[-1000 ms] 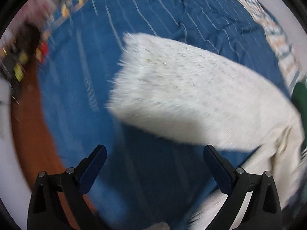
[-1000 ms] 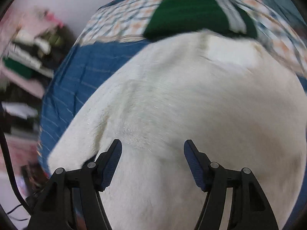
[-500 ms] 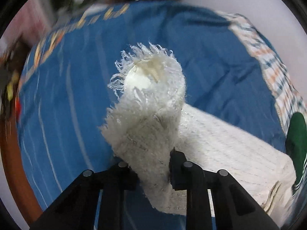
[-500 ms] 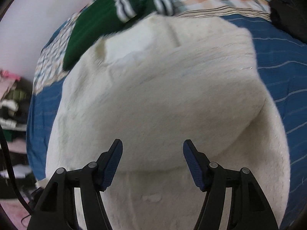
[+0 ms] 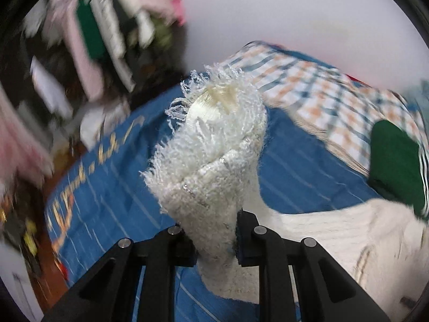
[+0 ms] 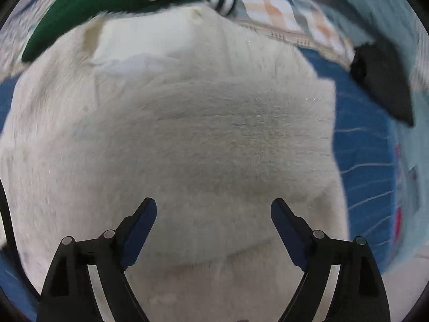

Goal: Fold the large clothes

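The left tool point(image 5: 214, 237) is clenching a fringed edge of the fuzzy white knitted garment point(image 5: 214, 161); the right tool point(image 6: 213, 209) is hovering released above it on the blue striped bedsheet point(image 6: 362, 161).

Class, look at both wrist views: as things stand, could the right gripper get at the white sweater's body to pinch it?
Probably yes. The right gripper is open just above the white sweater, with nothing between its fingers and the knit. The left gripper, shut on a fringed sleeve, is nowhere in that view.
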